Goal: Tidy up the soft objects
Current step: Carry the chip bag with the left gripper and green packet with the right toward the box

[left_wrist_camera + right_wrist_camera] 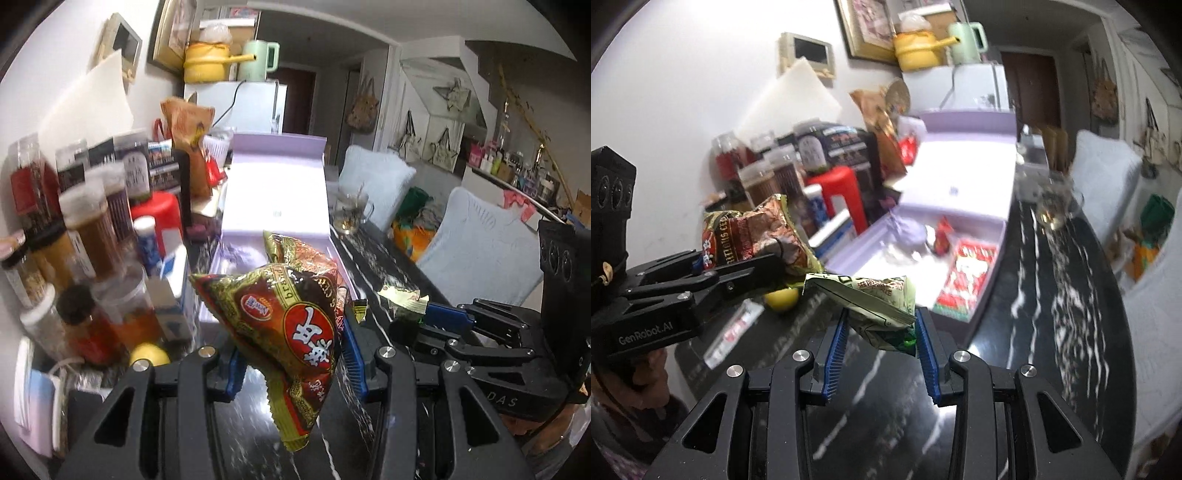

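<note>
Packets (291, 332) between tongs (295, 354) (both pairs)

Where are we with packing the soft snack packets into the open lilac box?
Done: a red packet and a small red sachet already lie in the open lilac box. In hand: the left gripper holds a red-and-gold snack bag, the right gripper a pale green packet. Left: setting both in the box.

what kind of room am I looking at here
Most likely a home kitchen or dining corner. A white fridge carries a yellow pot and a green kettle, spice jars crowd the dark marble counter, and covered chairs stand alongside.
</note>
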Motion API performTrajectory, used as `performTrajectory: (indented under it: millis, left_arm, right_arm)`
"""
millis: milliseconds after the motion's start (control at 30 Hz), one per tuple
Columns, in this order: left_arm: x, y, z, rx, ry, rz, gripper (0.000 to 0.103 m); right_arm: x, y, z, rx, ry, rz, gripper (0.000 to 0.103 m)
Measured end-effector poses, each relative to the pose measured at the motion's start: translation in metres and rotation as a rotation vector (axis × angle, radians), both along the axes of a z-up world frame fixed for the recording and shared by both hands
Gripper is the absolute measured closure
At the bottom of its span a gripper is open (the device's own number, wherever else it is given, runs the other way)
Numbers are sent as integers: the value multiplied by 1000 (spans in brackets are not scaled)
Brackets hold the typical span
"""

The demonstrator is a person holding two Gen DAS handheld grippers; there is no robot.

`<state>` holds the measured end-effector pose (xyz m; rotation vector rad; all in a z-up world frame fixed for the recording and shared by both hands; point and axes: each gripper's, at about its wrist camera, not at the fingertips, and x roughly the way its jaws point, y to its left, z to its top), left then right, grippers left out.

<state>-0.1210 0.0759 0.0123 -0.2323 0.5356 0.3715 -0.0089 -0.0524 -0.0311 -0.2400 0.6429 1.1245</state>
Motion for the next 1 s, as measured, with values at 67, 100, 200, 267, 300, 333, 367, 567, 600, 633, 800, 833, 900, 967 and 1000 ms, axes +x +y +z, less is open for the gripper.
performTrajectory:
  millis: [67,100,200,267,300,333,367,567,600,633,800,833,900,967,1000]
  left_arm:
    - [1,8,6,6,-20,-2,59]
    - [3,12,10,9,-31,-2,59]
    - [12,26,21,23,-64,0,59]
    - [21,34,29,35,-84,1,59]
    - [25,37,33,41,-89,-1,59]
    - [30,40,37,47,-96,-1,59]
    - [37,44,42,55,-105,-3,59]
    - [67,62,66,99,-133,3,59]
    - [71,63,68,107,-134,5,59]
    - [76,66,71,117,-132,9,59]
    - [105,87,84,133,-111,24,59]
    - [111,91,85,133,-105,26,59]
    - [123,98,85,138,-81,33,59]
    - [137,105,83,144,-50,40,59]
    - [144,109,81,144,-29,43,59]
  right_arm:
    - [0,6,10,17,-19,5,67]
    - [0,9,16,24,-31,7,67]
    - [5,20,31,35,-63,8,67]
    - [10,27,42,42,-81,8,67]
    - [15,32,50,46,-92,4,67]
    - [18,34,53,49,-98,3,67]
    - [22,37,59,53,-105,3,67]
    - [51,56,93,71,-147,-23,67]
    - [57,61,100,70,-154,-31,67]
    - [60,64,103,68,-158,-33,67]
    - [86,90,122,45,-162,-41,67]
    - [94,98,124,33,-155,-47,67]
    - [105,107,125,18,-145,-55,67]
    - [115,116,124,-7,-137,-68,67]
    - [120,121,122,-22,-129,-74,67]
